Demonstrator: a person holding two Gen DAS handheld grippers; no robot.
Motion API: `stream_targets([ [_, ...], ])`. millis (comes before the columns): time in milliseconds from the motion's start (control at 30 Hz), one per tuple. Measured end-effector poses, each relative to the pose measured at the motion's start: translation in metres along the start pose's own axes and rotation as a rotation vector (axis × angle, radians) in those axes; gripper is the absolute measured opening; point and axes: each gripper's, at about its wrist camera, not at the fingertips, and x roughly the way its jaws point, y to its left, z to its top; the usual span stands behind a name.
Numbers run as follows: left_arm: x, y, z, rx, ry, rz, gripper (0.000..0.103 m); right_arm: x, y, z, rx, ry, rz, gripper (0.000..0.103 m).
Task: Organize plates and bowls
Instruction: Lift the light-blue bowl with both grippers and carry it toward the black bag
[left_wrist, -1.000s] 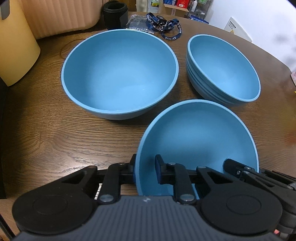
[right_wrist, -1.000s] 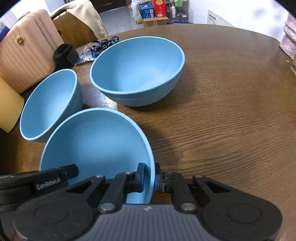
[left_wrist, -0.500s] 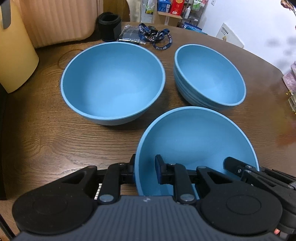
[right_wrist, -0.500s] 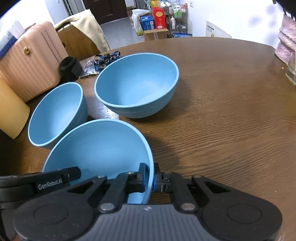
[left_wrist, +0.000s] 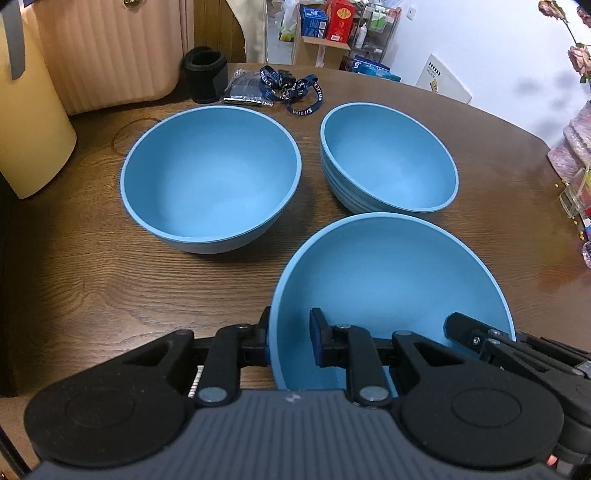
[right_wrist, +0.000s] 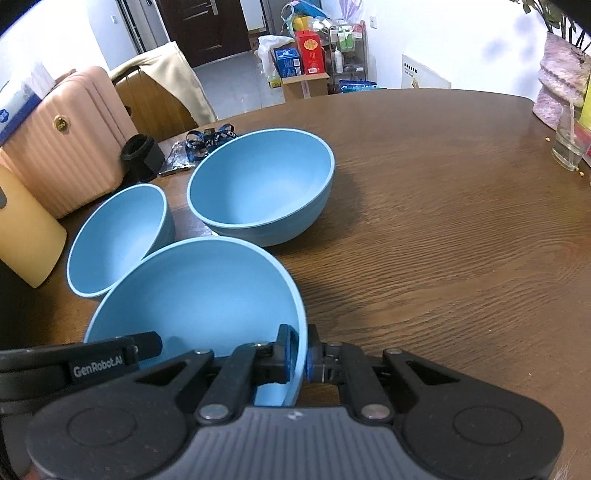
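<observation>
**Blue bowl held at two rim points above the table**

Blue bowl (left_wrist: 391, 280), the nearest of three, sits closest to both cameras, gripped on opposite sides of its rim. The left gripper (left_wrist: 290, 338) clamps the bowl's left wall, one finger outside and one inside. The right gripper (right_wrist: 298, 352) pinches the right wall in the same way, its blue pads pressed tight against the thin rim. In the left wrist view the right gripper's black finger pokes in over the far right edge of the bowl. The bowl tilts with its open face toward the cameras, and the wooden table (right_wrist: 443, 258) shows beneath it.

Just beyond stand two more blue vessels, side by side and close together. The single large bowl (left_wrist: 210, 184) rests upright on the left in the left wrist view. To its right is a stack of bowls (left_wrist: 388, 170), several rims ridged down its outer wall.

Farther back lie a black cylinder (left_wrist: 205, 75) and a tangle of blue lanyards (left_wrist: 291, 90). A ribbed pink suitcase (right_wrist: 70, 140) stands at the table's far edge, with a cream container (left_wrist: 33, 129) beside it.
</observation>
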Motion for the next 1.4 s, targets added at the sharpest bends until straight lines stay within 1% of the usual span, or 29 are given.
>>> stream_targets([
  [267,-0.017,0.009,-0.009,-0.017,-0.021,-0.003,0.02,-0.013,0.009,-0.006,-0.021,-0.017,0.008,0.008],
  [567,-0.041,0.031,-0.027,-0.057,-0.038,0.004,0.02,-0.029,0.032,-0.019,-0.076,-0.027,0.034,0.008],
  [767,-0.053,0.051,-0.04,-0.098,-0.048,0.02,0.02,-0.035,0.051,-0.028,-0.132,-0.023,0.062,0.008],
  [1000,-0.061,0.084,-0.055,-0.168,-0.049,0.055,0.02,-0.032,0.08,-0.043,-0.208,0.007,0.109,0.008],
  [1400,-0.068,0.126,-0.085,-0.262,-0.043,0.093,0.02,-0.03,0.124,-0.058,-0.34,0.03,0.144,0.008],
])
